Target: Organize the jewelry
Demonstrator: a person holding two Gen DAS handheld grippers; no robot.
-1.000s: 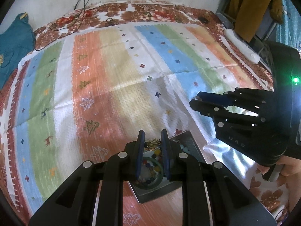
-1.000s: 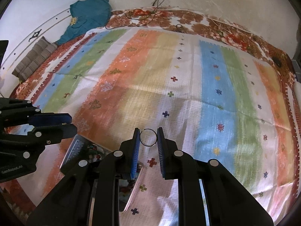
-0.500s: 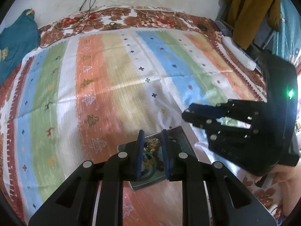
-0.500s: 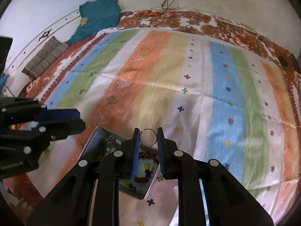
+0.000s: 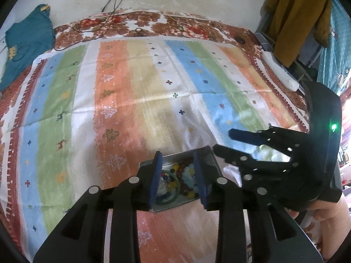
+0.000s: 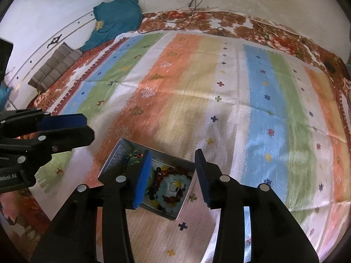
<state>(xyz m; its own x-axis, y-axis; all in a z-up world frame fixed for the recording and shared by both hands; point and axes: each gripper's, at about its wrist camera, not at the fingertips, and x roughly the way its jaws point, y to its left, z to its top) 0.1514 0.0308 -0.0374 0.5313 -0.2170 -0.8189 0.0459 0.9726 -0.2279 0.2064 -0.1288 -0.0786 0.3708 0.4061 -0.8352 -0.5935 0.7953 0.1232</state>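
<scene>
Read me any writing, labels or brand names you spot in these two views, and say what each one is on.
"...obot.AI": white lettering on the black body of the left tongs, cut off by the left edge of the right wrist view, so only the ending reads.
Yellow motif on the teal garment: too small and blurred to tell whether it holds any words.
Metal tin of beaded jewelry: no readable label.
Striped cloth: only woven crosses, trees and deer.

Blanket [image 6: 219, 100]: orange, yellow, white, blue, green stripes w/ small crosses, trees. Sheet [image 6: 230, 22] upper frame: brown-red floral. Grey tin [image 6: 119, 153]: red, yellow, pale blue beads [image 6: 173, 190]. Teal shirt [image 6: 116, 19] upper left.
</scene>
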